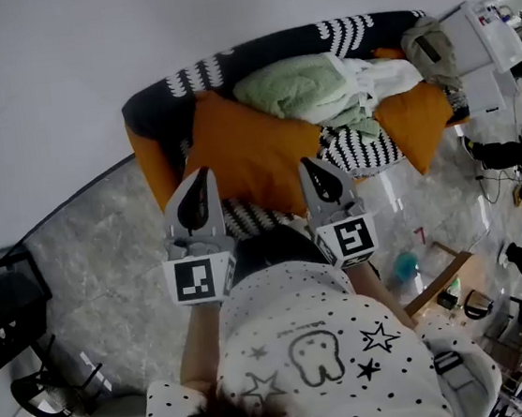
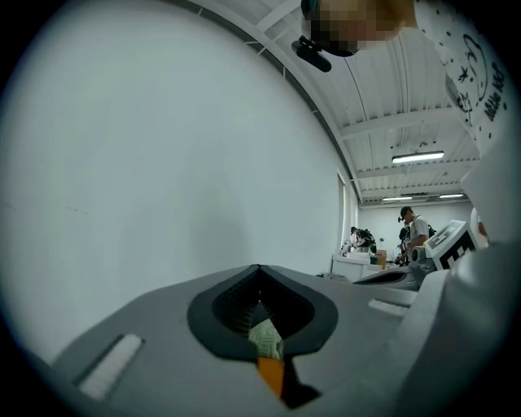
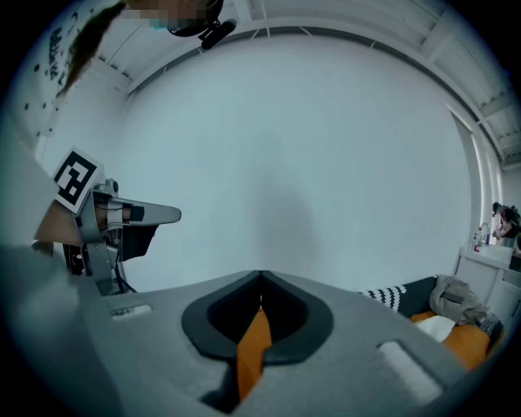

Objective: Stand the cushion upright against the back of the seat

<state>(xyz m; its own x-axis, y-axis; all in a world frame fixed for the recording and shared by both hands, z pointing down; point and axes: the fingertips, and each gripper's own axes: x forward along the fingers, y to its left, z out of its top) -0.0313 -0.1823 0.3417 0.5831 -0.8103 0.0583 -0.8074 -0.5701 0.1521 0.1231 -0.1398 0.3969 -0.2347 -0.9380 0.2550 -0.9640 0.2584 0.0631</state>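
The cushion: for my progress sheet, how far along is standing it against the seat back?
Done: nothing visible; the orange cushion seems to lie on the seat beside the green blanket heap, not upright against the sofa back. In hand: nothing; the left gripper and right gripper point at it, jaws shut, empty. Left: grip it, stand it, lean it back.

My left gripper (image 1: 202, 174) and right gripper (image 1: 315, 163) are grey, marked with black-and-white squares; the cushion (image 1: 250, 157) is plain orange; the sofa (image 1: 353, 31) black with white stripes; the blanket (image 1: 293, 86) pale green; the floor (image 1: 107, 259) grey, marbled; my shirt (image 1: 324, 337) white with black dots and stars.
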